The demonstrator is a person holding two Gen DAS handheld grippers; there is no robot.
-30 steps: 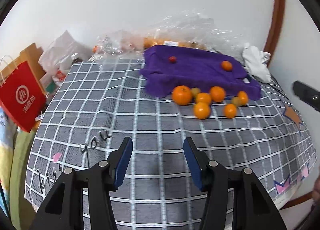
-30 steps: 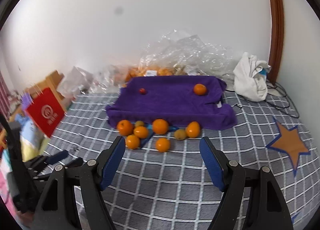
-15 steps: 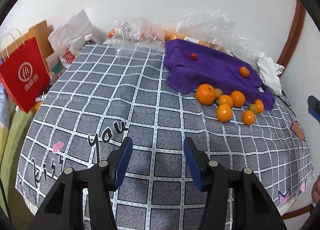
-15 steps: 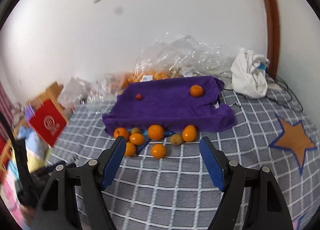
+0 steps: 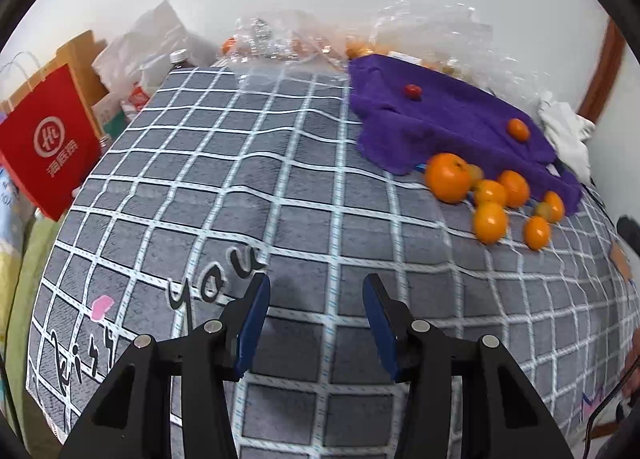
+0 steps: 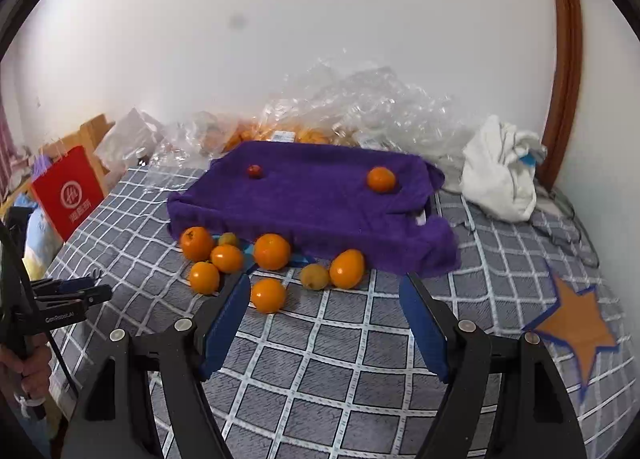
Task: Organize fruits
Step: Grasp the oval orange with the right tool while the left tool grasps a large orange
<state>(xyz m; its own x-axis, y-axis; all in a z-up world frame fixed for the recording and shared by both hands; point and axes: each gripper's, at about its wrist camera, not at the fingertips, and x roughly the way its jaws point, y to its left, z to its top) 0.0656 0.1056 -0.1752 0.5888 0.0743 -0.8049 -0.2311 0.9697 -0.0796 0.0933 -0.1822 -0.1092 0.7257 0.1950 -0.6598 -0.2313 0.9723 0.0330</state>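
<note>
Both hands drop toward the bed. The left gripper [image 5: 316,313] has just narrowed its jaws, nothing between them, still apart. The right gripper [image 6: 324,317] stays spread, empty, closing on the oranges [image 6: 269,294] mid-frame below the purple towel [image 6: 320,199]. First pick looks near.

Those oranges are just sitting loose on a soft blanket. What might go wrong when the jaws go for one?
The oranges lie bunched together, so grabbing one may nudge its neighbours rolling across the checked blanket. The purple towel hangs loosely over the ones behind and could snag the right gripper.
</note>
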